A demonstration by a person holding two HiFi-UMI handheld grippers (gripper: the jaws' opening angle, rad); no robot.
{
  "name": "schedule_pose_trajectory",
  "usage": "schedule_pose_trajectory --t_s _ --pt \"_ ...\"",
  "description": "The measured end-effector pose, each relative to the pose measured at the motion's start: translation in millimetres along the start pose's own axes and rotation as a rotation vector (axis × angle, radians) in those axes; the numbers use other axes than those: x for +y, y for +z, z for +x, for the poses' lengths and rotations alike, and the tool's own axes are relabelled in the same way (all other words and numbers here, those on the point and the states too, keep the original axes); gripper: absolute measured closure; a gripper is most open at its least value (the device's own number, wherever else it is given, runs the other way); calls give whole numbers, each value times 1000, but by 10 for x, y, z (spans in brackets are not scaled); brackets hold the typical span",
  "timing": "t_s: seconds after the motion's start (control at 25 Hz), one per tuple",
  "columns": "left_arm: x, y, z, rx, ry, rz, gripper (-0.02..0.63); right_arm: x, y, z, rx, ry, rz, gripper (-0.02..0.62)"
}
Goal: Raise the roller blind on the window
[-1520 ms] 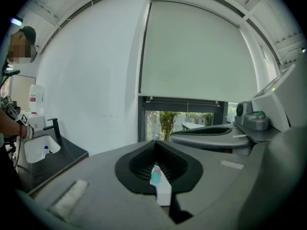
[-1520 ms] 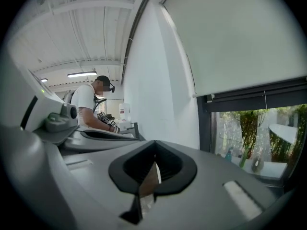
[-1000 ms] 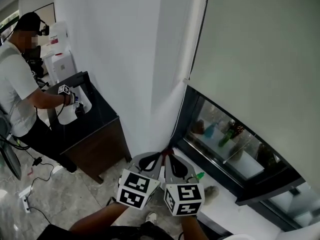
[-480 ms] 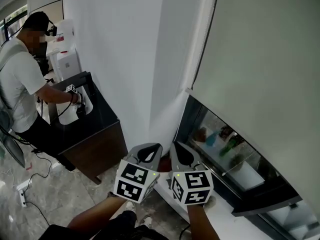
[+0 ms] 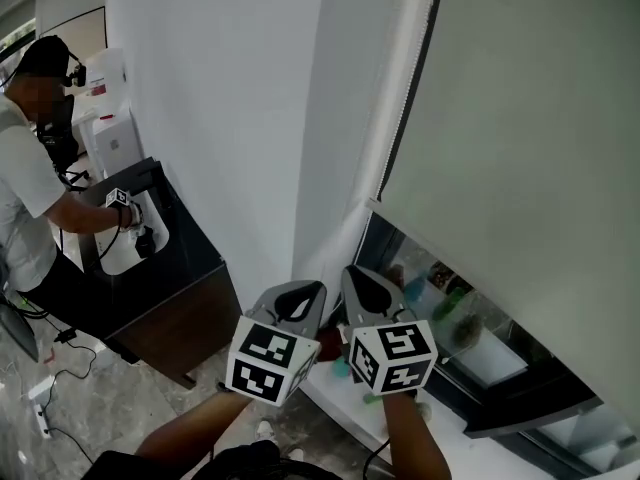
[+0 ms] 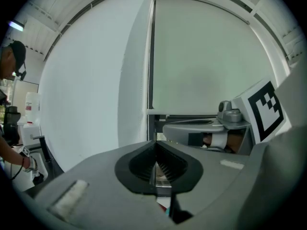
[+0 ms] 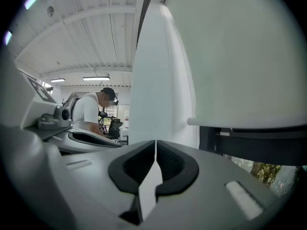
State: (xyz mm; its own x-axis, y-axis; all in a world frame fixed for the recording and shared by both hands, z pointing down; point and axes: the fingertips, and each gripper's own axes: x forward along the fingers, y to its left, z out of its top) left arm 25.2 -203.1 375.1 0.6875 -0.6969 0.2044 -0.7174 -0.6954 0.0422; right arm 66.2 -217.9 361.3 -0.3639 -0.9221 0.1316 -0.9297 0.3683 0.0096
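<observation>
I see a white wall (image 5: 220,118) in the middle. Left of the wall, a dark desk (image 5: 190,258) stands on a grey marbled floor (image 5: 110,398). Right of the wall is a dark-framed window (image 5: 520,393). Past the wall's left edge, ceiling strip lamps (image 7: 96,78) are lit.

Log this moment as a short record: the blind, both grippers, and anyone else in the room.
roller blind: lowered most of the way; a strip of window shows below its bottom bar
left gripper: jaws shut, nothing between them
right gripper: jaws shut, nothing between them
gripper position: side by side, low, near the blind's lower left corner
other person: at far left, working at a dark table
</observation>
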Motion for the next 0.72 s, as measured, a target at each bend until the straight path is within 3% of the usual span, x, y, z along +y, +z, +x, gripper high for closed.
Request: schedule_pose_trajectory --t_s 0.48,0.72 --pt "150 196 216 -35 -131 41 603 -253 192 689 -1 99 -13 534" --pt "175 204 285 -35 -148 18 603 -323 217 788 5 170 -31 534"
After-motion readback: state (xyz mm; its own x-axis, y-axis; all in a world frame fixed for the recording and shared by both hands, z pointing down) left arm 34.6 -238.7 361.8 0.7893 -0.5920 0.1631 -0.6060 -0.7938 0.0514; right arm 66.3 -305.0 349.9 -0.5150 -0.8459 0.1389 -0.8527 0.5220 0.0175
